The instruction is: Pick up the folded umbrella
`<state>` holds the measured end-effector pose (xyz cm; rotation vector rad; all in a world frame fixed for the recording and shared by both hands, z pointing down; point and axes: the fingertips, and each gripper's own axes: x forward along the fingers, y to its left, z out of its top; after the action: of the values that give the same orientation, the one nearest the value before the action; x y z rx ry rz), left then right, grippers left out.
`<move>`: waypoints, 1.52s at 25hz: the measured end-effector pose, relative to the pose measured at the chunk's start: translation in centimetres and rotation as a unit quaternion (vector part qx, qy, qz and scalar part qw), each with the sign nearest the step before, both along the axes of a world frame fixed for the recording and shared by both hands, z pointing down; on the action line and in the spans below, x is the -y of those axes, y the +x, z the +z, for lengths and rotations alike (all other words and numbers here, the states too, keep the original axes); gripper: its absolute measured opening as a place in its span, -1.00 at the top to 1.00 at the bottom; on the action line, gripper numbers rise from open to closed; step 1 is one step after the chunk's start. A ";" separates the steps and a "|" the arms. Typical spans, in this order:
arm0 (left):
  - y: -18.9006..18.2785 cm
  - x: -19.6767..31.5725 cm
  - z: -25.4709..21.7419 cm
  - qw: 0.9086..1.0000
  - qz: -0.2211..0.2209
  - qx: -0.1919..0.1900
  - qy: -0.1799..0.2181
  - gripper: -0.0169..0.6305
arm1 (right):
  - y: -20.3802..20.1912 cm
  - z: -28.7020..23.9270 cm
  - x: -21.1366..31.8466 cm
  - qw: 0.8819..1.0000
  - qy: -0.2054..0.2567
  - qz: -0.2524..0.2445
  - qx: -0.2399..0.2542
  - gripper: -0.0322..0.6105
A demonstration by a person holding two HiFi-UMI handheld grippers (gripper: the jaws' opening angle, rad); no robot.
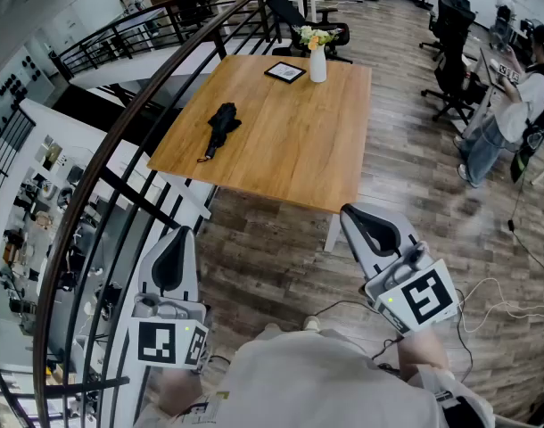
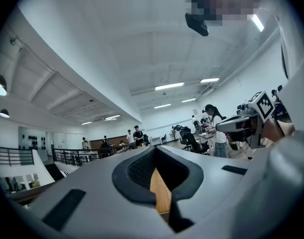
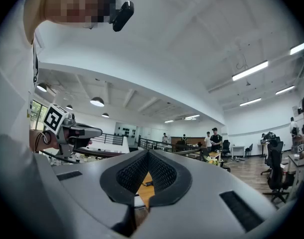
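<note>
Black cloth bundled short, the umbrella (image 1: 223, 125) lies flat on the wooden counter (image 1: 290, 150), near its left edge in the head view. It is well apart from the white vase (image 1: 317, 63) of flowers and the dark frame (image 1: 284, 71) at the far end. A thin strap (image 1: 203, 158) trails from its near end toward the counter's edge; which end is the handle I cannot tell.

It should be light to lift. It probably has a stiff core under loose, slick folds, so pads may sink in and slide a little. The best hold looks to be across the thick middle of the bundle, jaws set square to its length, so it hangs level. The strap is too thin and floppy to trust.

Both grippers hang over the floor, well short of the counter's near edge. The left gripper (image 1: 185, 230) has its jaws together with nothing between them. The right gripper (image 1: 346, 210) also has its tips meeting, and only the counter shows through the hollow behind them. Either one would have to open before it could take the umbrella.

The dark railing (image 1: 120, 141) runs just beside the counter's left edge, so a reach from that side has little room.
</note>
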<state>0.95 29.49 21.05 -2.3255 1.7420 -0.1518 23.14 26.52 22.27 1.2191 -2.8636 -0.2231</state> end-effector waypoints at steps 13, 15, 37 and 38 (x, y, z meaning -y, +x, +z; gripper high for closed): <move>1.3 -0.6 0.1 1.000 0.001 -0.005 0.000 0.90 | 1.5 0.3 -0.6 1.000 -0.018 -0.005 0.025 0.81; 1.7 -0.8 -0.1 1.000 0.007 -0.010 0.008 0.90 | 1.7 0.4 -0.5 1.000 -0.018 -0.006 0.024 0.81; 0.2 2.4 -0.3 0.999 -0.003 -0.037 0.039 -0.05 | -0.6 1.1 2.9 0.999 -0.017 -0.039 0.011 0.81; -0.4 2.9 -0.1 0.998 -0.004 -0.038 0.042 -0.05 | -1.1 1.5 3.4 0.999 -0.018 -0.038 0.009 0.81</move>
<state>0.55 26.54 20.96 -2.2928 1.7574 0.0091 22.03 23.08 23.79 1.1130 -2.9193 -0.1632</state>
